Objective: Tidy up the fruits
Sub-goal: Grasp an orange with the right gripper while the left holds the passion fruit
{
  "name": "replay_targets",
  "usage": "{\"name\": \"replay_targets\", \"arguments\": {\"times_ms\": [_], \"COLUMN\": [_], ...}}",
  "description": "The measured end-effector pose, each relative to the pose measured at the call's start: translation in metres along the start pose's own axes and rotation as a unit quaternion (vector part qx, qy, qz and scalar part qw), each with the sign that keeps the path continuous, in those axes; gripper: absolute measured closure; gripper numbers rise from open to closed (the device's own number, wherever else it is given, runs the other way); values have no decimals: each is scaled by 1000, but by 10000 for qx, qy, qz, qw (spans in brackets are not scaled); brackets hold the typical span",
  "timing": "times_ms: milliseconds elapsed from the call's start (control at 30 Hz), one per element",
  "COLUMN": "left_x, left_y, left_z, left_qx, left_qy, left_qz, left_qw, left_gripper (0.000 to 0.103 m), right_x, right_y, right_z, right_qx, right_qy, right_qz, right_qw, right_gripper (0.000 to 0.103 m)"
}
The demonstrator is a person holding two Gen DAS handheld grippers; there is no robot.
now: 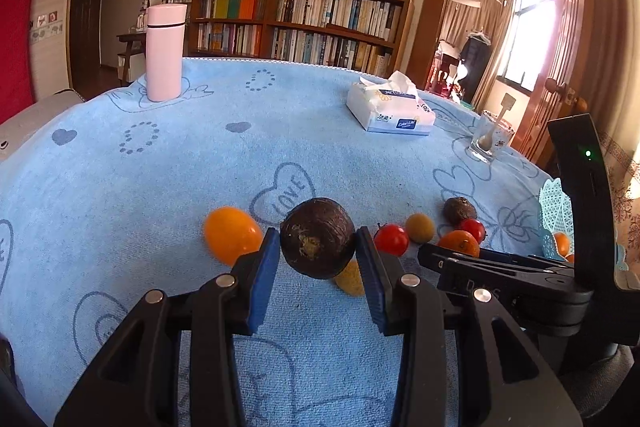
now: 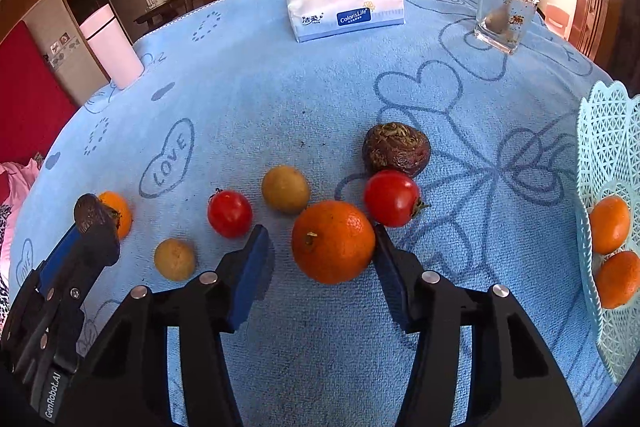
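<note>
My left gripper [image 1: 318, 243] is shut on a dark brown passion fruit [image 1: 317, 238] and holds it just above the blue cloth. An orange fruit [image 1: 232, 235] lies to its left and a yellow-brown fruit [image 1: 350, 279] sits under it. My right gripper [image 2: 322, 241] is open around a mandarin [image 2: 333, 241] on the cloth; the right finger touches it and the left stands apart. Two red tomatoes [image 2: 229, 213] [image 2: 392, 197], two yellow-brown fruits [image 2: 285, 188] [image 2: 175, 259] and a second passion fruit [image 2: 396, 149] lie around it. A pale blue lattice basket [image 2: 608, 131] at the right holds two mandarins [image 2: 609, 224].
A pink flask [image 1: 165, 51] stands at the far left of the table. A tissue pack [image 1: 390, 109] lies at the back and a glass with a spoon [image 1: 490, 141] at the back right. A bookshelf [image 1: 300, 23] stands behind the table.
</note>
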State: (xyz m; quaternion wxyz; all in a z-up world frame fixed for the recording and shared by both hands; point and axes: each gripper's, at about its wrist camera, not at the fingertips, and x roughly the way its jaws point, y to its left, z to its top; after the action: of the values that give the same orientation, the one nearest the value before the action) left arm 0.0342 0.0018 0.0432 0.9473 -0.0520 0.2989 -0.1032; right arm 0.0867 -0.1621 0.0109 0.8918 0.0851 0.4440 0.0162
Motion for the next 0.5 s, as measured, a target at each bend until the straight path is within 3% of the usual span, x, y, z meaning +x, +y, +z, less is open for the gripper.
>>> {"name": "replay_targets", "arguments": {"times_ms": [133,500], "left_x": [-1,-2], "left_y": [0,-2], "left_z": [0,-2], "left_qx": [12,44], "left_qy": [-9,-16], "left_qz": [0,3], "left_qw": [10000,10000], "left_gripper": [63,63], "right_x": [-3,-36], "right_y": [0,-15], "right_z": [0,-18], "right_qx": [-63,182], "right_qy": [-39,-213], "right_qz": [-163,-89], "right_qw": [9998,9996], "right_gripper": [64,64]}}
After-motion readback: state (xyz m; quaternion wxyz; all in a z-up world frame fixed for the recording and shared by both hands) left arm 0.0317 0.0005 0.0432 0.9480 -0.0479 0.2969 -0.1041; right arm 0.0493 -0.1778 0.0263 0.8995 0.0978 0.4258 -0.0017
